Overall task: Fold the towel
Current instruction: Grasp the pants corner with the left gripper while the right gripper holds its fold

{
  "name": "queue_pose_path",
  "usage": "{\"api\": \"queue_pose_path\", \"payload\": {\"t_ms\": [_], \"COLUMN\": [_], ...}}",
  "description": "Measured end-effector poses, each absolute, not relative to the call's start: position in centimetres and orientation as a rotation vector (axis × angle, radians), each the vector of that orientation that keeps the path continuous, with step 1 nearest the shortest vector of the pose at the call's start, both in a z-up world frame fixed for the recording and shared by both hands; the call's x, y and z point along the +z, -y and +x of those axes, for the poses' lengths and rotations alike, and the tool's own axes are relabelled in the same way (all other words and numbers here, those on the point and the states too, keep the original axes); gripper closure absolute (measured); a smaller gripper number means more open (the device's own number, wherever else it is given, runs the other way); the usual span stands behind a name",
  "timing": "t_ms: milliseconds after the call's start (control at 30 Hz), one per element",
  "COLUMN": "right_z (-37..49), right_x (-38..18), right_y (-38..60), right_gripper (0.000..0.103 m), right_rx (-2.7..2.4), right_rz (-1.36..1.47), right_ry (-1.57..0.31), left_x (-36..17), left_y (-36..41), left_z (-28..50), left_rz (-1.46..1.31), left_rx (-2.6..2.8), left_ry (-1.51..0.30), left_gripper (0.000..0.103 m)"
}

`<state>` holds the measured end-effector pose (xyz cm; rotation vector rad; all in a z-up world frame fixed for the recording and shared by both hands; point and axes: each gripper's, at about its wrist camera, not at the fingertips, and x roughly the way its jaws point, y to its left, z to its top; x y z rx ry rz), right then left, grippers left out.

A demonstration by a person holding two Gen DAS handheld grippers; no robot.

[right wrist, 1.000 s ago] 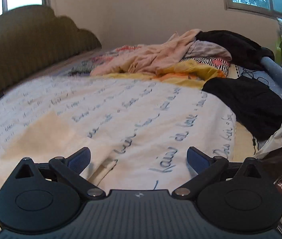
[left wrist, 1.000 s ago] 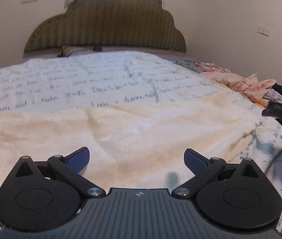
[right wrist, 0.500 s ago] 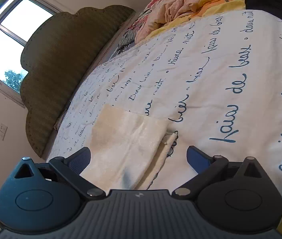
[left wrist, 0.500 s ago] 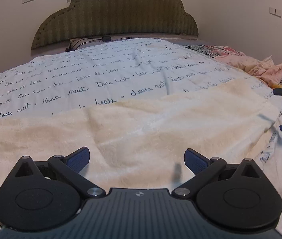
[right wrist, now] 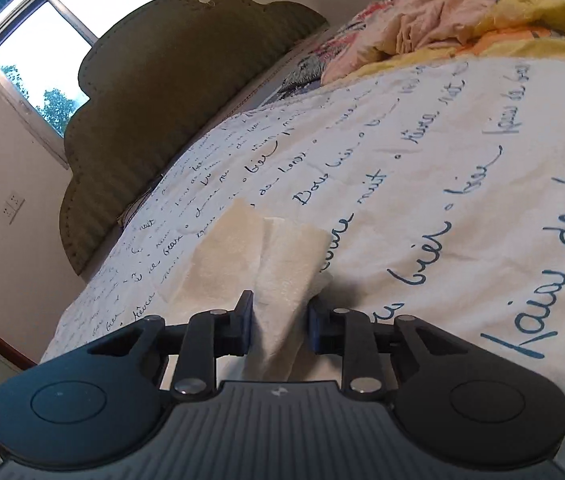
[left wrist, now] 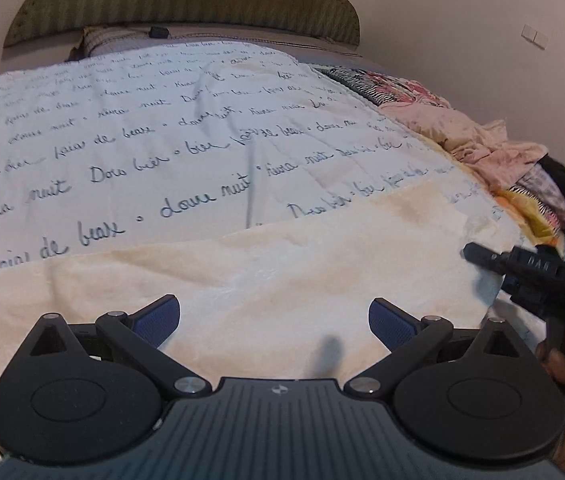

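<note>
Bed fills both views, covered by a white bedspread (left wrist: pixel 162 128) printed with rows of dark cursive script; legible fragments read "douce nuit", "Dors bien" and "de beaux", other words too blurred to tell. Ahead of both tongs, at the far end of the bed, a scalloped olive padded headboard (right wrist: pixel 170 92) stands against a pale wall; window (right wrist: pixel 54 44) beside it shows daylight and trees. A wall switch plate (right wrist: pixel 13 203) sits to the left of the headboard in the right wrist view. Heap of pink, yellow and striped clothes (right wrist: pixel 462 20) lies on the bed's far right side, well beyond the right tongs. Cream towel (left wrist: pixel 282 280) spreads flat across the bedspread directly under and ahead of the left gripper (left wrist: pixel 274 320), whose blue-padded fingers stand wide apart with nothing between them. Right gripper (right wrist: pixel 278 326) has just been drawing its jaws in, and a raised fold at the towel's corner sits between the pads, pinched there. From the left wrist view the right tongs show at the towel's right edge, white lettering on the body unreadable.
</note>
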<state>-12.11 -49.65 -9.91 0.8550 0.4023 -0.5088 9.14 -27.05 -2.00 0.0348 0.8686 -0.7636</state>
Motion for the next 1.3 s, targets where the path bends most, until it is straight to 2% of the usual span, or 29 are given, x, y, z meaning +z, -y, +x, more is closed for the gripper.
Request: {"api": "queue_pose_path", "payload": {"t_ms": [200, 400, 767, 800, 833, 900, 933, 967, 1000, 1033, 1067, 1133, 1167, 1200, 1300], "right_z": [-11.3, -8.8, -8.9, -9.1, -9.1, -8.8, -8.7, -8.5, -8.2, -7.9, -7.6, -6.8, -6.5, -6.2, -6.1], "right_x": [-4.7, -2.7, -4.6, -4.9, -5.2, -6.0, -6.3, -6.7, -7.0, -7.1, -7.2, -7.1, -6.9, -6.6, -6.2], "right_y": [41.7, 33.5, 25.4, 25.0, 24.8, 24.6, 24.6, 24.6, 24.5, 24.5, 24.5, 24.3, 24.3, 24.1, 23.2], "right_gripper": [0.085, 0.086, 0.086, 0.086, 0.086, 0.086, 0.082, 0.071, 0.063, 0.047, 0.042, 0.046, 0.063, 0.072, 0.075], "right_rx": [-0.448, -0.322, -0.043, -0.022, -0.013, -0.018, -0.030, -0.051, -0.062, -0.069, -0.070, -0.060, -0.055, -0.046, -0.036], "right_rz": [0.245, -0.177, -0.619, -0.647, -0.662, -0.680, -0.691, -0.705, -0.714, -0.710, -0.699, -0.663, -0.636, -0.612, -0.605], "right_ry": [-0.372, -0.377, -0.392, -0.397, -0.401, -0.427, -0.434, -0.438, -0.442, -0.447, -0.452, -0.481, -0.492, -0.496, -0.480], "left_x": [-2.5, -2.0, -5.3, -5.6, -5.8, -6.2, -6.5, -6.7, -6.7, -6.8, -6.7, -6.2, -5.7, -5.2, -3.2], "left_y": [27.1, 25.7, 23.7, 23.5, 23.3, 23.2, 23.3, 23.3, 23.3, 23.2, 23.0, 22.6, 22.3, 22.0, 20.3], "left_z": [13.1, 13.9, 16.4, 16.5, 16.5, 16.5, 16.5, 16.4, 16.3, 16.2, 15.9, 15.2, 14.8, 14.4, 12.7], "left_rz": [-0.425, -0.545, -0.791, -0.797, -0.794, -0.749, -0.717, -0.691, -0.673, -0.650, -0.624, -0.557, -0.519, -0.480, -0.361], "left_rx": [-0.940, -0.933, -0.876, -0.863, -0.846, -0.839, -0.829, -0.821, -0.817, -0.811, -0.805, -0.803, -0.800, -0.796, -0.779], "left_ry": [-1.122, -1.063, -1.180, -1.178, -1.176, -1.186, -1.197, -1.199, -1.192, -1.175, -1.151, -1.091, -1.058, -1.024, -0.919], "left_gripper": [0.001, 0.001, 0.003, 0.009, 0.019, 0.067, 0.075, 0.087, 0.090, 0.092, 0.097, 0.098, 0.098, 0.098, 0.098]}}
